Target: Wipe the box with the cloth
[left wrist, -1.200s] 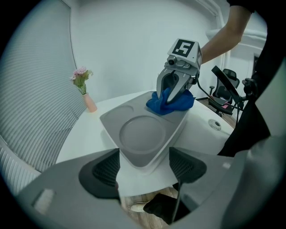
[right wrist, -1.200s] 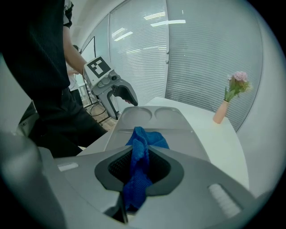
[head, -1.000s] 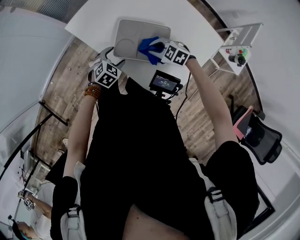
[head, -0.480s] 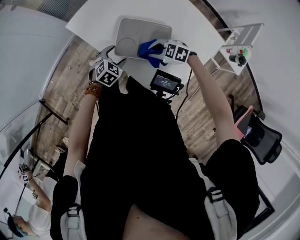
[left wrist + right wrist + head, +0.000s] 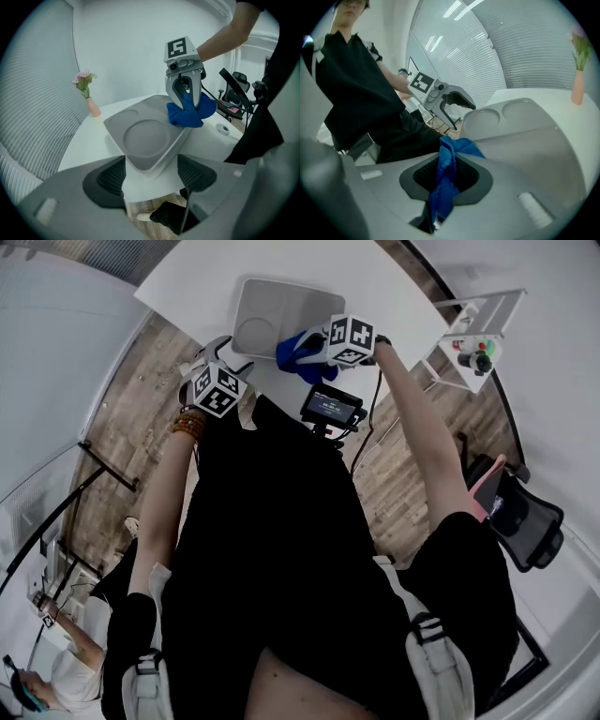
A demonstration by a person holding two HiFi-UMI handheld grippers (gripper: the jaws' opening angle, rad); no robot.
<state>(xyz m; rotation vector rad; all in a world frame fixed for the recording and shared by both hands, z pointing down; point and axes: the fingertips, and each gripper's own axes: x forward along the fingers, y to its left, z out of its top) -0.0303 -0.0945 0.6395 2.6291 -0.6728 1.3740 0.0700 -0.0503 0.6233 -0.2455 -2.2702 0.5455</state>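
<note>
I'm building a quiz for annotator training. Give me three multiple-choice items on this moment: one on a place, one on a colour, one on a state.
1. Where is the cloth? A over the box's rim; B on the floor; C beside the vase.
2. Cloth colour? A red; B blue; C white.
3. The left gripper is: A shut on the cloth; B shut on the box; C open, empty.
Answers: A, the right gripper holds it there; B, plainly blue; C, jaws apart with nothing between.

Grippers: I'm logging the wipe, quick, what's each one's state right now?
Left gripper: open, gripping nothing.
Right gripper: shut on the blue cloth.
</note>
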